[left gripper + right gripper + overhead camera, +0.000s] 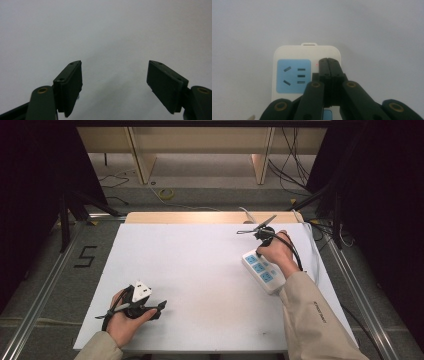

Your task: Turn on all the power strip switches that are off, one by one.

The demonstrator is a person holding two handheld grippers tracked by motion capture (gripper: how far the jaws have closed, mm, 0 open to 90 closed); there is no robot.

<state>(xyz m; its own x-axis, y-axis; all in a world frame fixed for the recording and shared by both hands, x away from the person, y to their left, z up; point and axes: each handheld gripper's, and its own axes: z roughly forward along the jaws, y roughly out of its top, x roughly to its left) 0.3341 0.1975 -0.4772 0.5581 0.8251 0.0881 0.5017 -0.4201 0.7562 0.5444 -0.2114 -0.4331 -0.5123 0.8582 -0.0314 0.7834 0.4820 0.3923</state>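
Observation:
A white power strip with blue socket faces lies at an angle on the right of the white table. My right gripper is held over its far end, pointing down. In the right gripper view the jaws of the right gripper are shut together with nothing between them, their tips over the white end of the power strip, beside a blue socket and a small red light. My left gripper rests at the near left. The left gripper stands open over bare table.
A white cable leaves the table's far edge near the strip. Dark cables hang off the right side. Beyond the table is floor with a yellow tape roll and wooden legs.

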